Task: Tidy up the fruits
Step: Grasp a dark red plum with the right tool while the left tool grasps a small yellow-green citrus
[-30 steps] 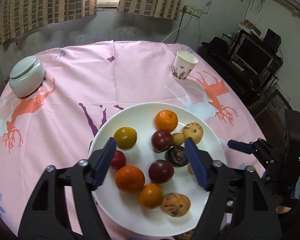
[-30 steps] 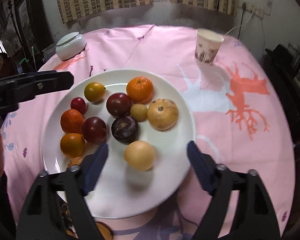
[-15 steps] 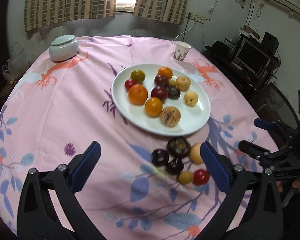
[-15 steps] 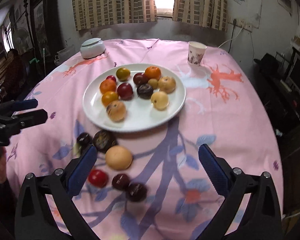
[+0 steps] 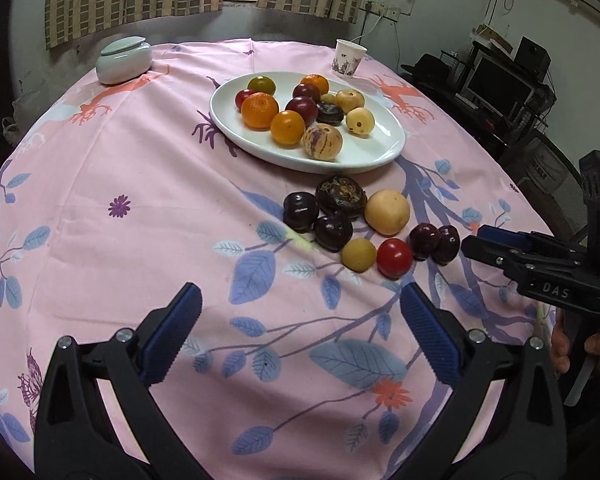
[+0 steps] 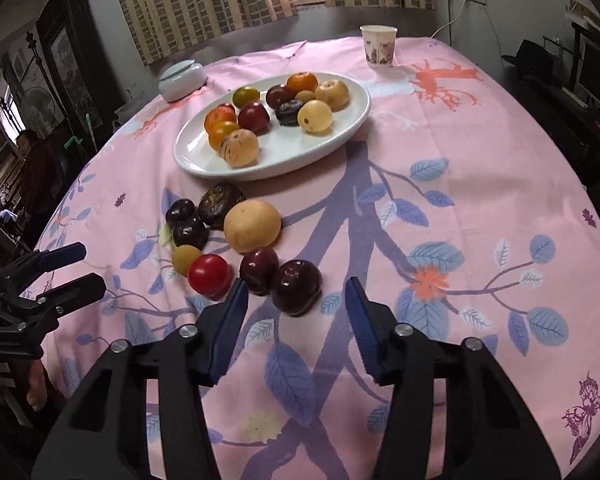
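Pulled back from over the white plate (image 5: 384, 148), which a second ago filled both views and now sits in the upper middle of each. Newly in view: a loose cluster of fruit on the pink-clothed surface (image 5: 120, 168) just below the plate, with a tan round fruit (image 6: 252, 225), a red tomato (image 6: 209, 275) and two dark plums (image 6: 296, 287) among them.

Left hand-held gripper (image 5: 300, 332): jaws spread wide and empty, wider than a second ago, over bare cloth at lower centre.

Right hand-held gripper (image 6: 296, 322): jaws have just been closing, now narrower than half a second ago, nothing pressed between them; nearest plum just above the tips, apart from both pads.
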Demonstrator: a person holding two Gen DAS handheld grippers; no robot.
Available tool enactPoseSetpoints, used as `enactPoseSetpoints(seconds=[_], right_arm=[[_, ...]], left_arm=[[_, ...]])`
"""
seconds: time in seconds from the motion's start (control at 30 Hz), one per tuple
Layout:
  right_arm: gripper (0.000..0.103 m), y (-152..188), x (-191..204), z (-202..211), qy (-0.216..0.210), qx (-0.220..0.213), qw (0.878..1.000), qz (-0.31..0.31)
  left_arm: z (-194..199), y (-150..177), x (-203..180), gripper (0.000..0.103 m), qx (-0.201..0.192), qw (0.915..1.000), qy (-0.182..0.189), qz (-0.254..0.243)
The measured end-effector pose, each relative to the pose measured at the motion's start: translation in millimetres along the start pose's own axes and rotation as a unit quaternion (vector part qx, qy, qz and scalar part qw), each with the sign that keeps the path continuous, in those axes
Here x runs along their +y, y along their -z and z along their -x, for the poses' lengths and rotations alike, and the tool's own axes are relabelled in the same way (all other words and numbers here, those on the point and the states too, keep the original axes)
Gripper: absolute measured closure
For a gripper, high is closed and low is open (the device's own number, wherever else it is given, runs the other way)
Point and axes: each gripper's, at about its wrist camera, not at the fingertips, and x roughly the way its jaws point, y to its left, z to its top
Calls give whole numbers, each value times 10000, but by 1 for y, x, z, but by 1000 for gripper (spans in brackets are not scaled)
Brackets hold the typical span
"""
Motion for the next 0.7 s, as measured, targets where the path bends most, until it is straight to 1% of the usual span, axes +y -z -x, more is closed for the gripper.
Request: enactPoseSetpoints(seconds=[0.17,0.27,0.33,0.37,0.4,0.47,0.53,0.57,0.7], right_arm=[[53,-3,2,-12,-27,99,9999,74],[57,-5,-2,-26,5,322,9995,7],[58,-6,-5,-29,-243,325,9991,-145],[60,-7,-6,-30,-351,342,9986,-192],[66,-8,-7,-31,-445,359,9981,-234],[70,-8,-7,-29,-464,398,9977,-302],[70,-7,-6,-22,-587,409,9969,-335],[70,-5,-4,-16,-556,366,9974,-291],[70,4,-8,5,-196,186,9993,-244]], left_arm=[[0,-1,2,2,18,10000,9,42],[-1,-1,1,2,36,10000,16,23],[-2,-1,0,2,55,10000,29,4],[-2,0,0,2,65,10000,36,-4],[-3,-1,-2,2,76,10000,54,-13],[-3,-1,-5,2,86,9999,79,-58],[-2,-2,-11,2,78,9998,69,-154],[-2,-3,-15,2,73,9997,71,-205],[-9,-6,-33,2,129,9988,144,-440]])
